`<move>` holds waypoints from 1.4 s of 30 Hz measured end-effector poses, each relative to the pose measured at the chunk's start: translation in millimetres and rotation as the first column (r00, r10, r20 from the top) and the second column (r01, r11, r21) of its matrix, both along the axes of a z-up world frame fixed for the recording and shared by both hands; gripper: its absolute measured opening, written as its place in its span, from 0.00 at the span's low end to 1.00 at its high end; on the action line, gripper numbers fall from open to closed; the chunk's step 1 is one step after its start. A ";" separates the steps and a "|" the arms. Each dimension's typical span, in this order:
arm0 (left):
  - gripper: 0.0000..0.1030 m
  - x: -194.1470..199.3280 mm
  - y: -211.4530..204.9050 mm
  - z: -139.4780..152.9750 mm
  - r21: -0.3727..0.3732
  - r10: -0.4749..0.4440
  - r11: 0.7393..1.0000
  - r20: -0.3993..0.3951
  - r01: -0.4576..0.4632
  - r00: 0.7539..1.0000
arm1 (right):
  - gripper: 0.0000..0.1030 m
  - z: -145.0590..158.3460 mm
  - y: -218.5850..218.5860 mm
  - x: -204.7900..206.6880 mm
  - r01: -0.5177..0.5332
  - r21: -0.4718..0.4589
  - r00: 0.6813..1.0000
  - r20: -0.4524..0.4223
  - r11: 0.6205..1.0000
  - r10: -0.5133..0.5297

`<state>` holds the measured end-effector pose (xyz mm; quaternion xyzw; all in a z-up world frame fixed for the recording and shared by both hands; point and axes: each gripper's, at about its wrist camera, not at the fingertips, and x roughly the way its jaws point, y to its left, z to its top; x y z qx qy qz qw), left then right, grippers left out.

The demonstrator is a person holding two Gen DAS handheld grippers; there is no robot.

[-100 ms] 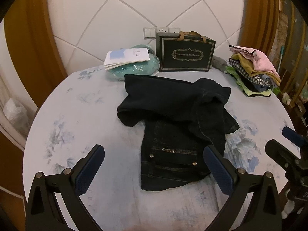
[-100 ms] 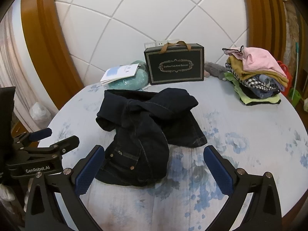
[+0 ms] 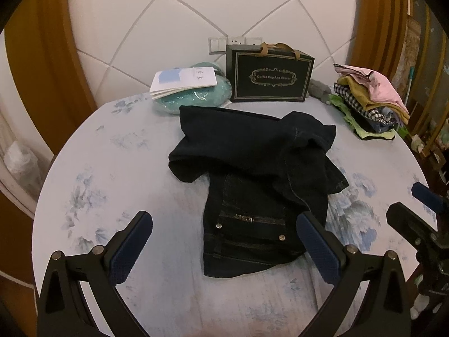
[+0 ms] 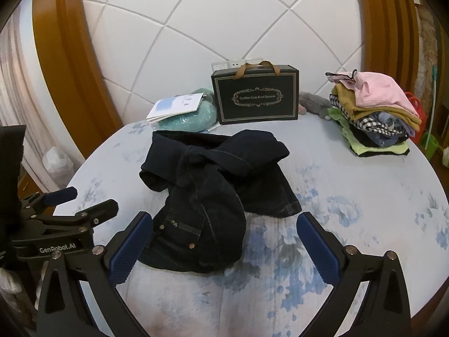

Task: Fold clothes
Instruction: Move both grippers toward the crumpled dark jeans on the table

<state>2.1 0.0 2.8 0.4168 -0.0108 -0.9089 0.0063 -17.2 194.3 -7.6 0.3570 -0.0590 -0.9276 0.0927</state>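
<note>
A dark denim garment [image 3: 252,179] lies crumpled in the middle of the round table [image 3: 112,168], its waistband with studs toward me. It also shows in the right wrist view [image 4: 210,193]. My left gripper [image 3: 224,247] is open and empty, hovering just short of the waistband. My right gripper [image 4: 224,247] is open and empty, near the garment's near right edge. The right gripper shows at the right edge of the left wrist view [image 3: 418,210]; the left gripper shows at the left of the right wrist view [image 4: 70,205].
A stack of folded clothes [image 4: 376,118] sits at the back right. A black gift box [image 4: 255,98], a teal bundle with papers [image 4: 185,112] and a grey soft toy [image 4: 314,104] stand along the back edge by the wall.
</note>
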 end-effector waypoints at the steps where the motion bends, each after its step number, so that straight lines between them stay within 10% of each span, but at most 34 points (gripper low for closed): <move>1: 1.00 1.2 0.4 1.8 -0.003 0.002 1.000 0.000 -0.002 1.000 | 1.00 0.1 0.1 -0.9 -0.002 0.002 1.000 0.008 1.000 0.002; 42: 1.00 7.1 -6.2 3.6 0.032 0.039 0.999 0.054 -0.041 0.998 | 1.00 0.9 -12.2 -2.6 0.002 0.076 0.998 0.059 0.997 -0.006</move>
